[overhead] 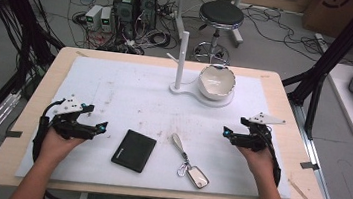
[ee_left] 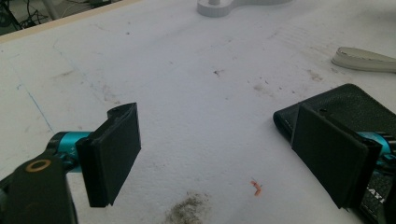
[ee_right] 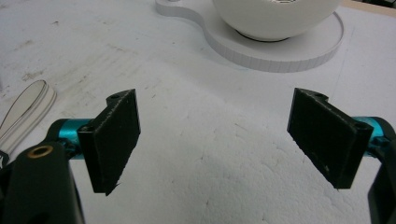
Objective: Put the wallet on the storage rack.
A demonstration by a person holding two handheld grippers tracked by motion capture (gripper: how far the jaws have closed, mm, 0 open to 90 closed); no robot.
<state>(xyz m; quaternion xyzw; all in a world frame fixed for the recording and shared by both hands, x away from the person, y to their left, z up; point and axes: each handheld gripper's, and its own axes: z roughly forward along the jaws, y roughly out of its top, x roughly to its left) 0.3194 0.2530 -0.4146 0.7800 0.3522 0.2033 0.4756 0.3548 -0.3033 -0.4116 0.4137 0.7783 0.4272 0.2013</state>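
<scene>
A black wallet (overhead: 133,150) lies flat on the white mat (overhead: 130,89), near the front middle. To its right lies a key fob on a pale strap (overhead: 188,162). A white bowl (overhead: 216,81) sits on a white stand with an upright post (overhead: 181,60) at the back. My left gripper (overhead: 102,127) rests open just left of the wallet; in the left gripper view its pads (ee_left: 113,156) are wide apart, with the wallet's corner (ee_left: 359,109) behind the right pad. My right gripper (overhead: 226,132) stands open right of the strap, nothing between its pads (ee_right: 114,140), and the bowl (ee_right: 275,16) is ahead of it.
The wooden table (overhead: 39,94) frames the mat on all sides. Beyond its far edge stand a black stool (overhead: 220,15), computer boxes and tangled cables on the floor. Dark frame posts rise at both sides. Stains mark the mat (ee_left: 187,212) near the left gripper.
</scene>
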